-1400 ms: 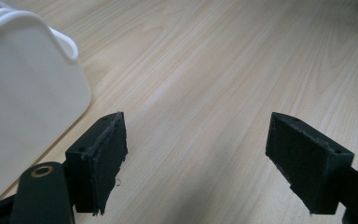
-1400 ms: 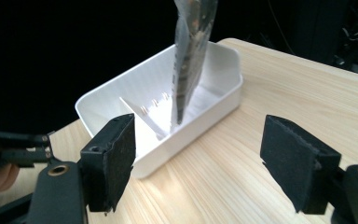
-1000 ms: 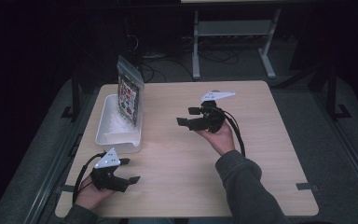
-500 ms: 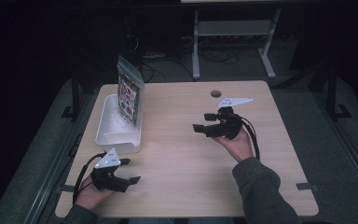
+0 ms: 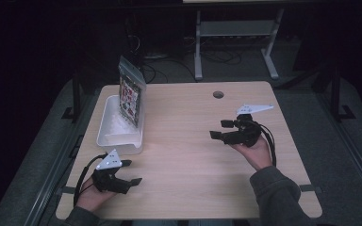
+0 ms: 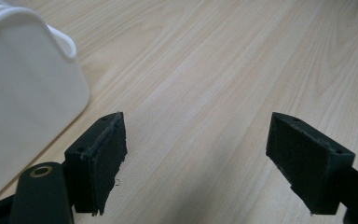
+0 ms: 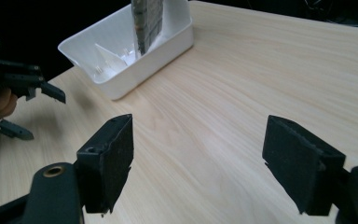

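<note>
A white plastic bin [image 5: 104,125] stands at the table's left side, with a clear packet of colourful items [image 5: 131,96] upright against its right wall. My left gripper [image 5: 131,172] rests near the front left corner, just below the bin, open and holding nothing. In the left gripper view its jaws [image 6: 196,158] stand wide apart over bare wood, with the bin's corner [image 6: 23,93] to their left. My right gripper [image 5: 220,129] is held over the table's right half, open and empty, pointing left. The right gripper view looks between its jaws [image 7: 198,163] at the bin [image 7: 161,49] and the packet [image 7: 147,18].
The wooden table [image 5: 184,183] has a round cable hole [image 5: 218,94] near its far edge. A metal stand [image 5: 235,33] is on the floor behind the table. The left gripper [image 7: 23,93] is at the far left of the right gripper view.
My right gripper has moved to the right and toward the near edge, away from the bin, still open. The left gripper has stayed put.
</note>
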